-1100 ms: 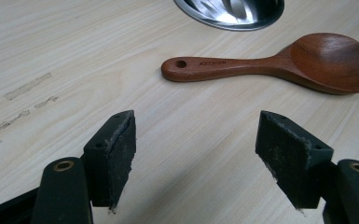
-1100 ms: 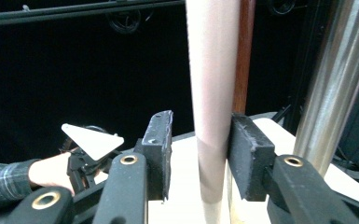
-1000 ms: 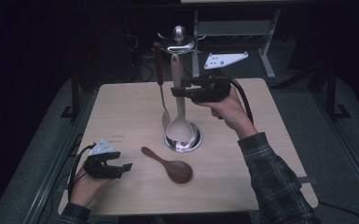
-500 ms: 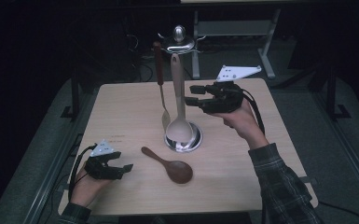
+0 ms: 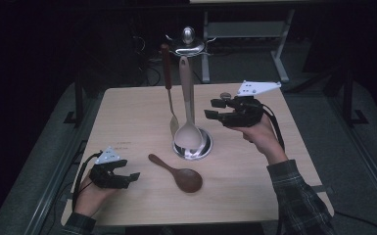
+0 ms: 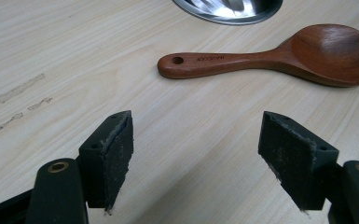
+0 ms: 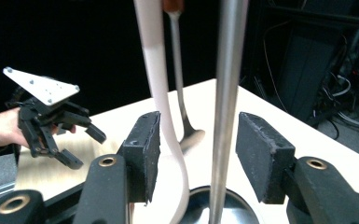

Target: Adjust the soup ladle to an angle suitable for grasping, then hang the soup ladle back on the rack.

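A metal utensil stand (image 5: 203,147) rises from the middle of the table, its pole (image 7: 226,93) upright. From its top hang a beige ladle (image 5: 188,112) and a dark-handled fork (image 5: 168,93). A brown wooden spoon (image 5: 178,175) lies flat in front of the base, bowl to the right. My right gripper (image 5: 213,108) hovers just right of the ladle; its jaws have just been opening and grip nothing, with the ladle's handle (image 7: 156,70) and the pole beyond them. My left gripper (image 5: 129,178) rests open at the front left, pointing at the wooden spoon (image 6: 270,58).
The light wooden table (image 5: 127,112) has bare surface on its left half and along the front right. Dark floor, metal frames and cables surround it. The stand's shiny base (image 6: 228,7) lies just beyond the spoon in the left gripper view.
The right gripper has drawn back from the ladle's handle, moving right and lower, with its jaws wider apart. The ladle hangs free. The left gripper has stayed put.
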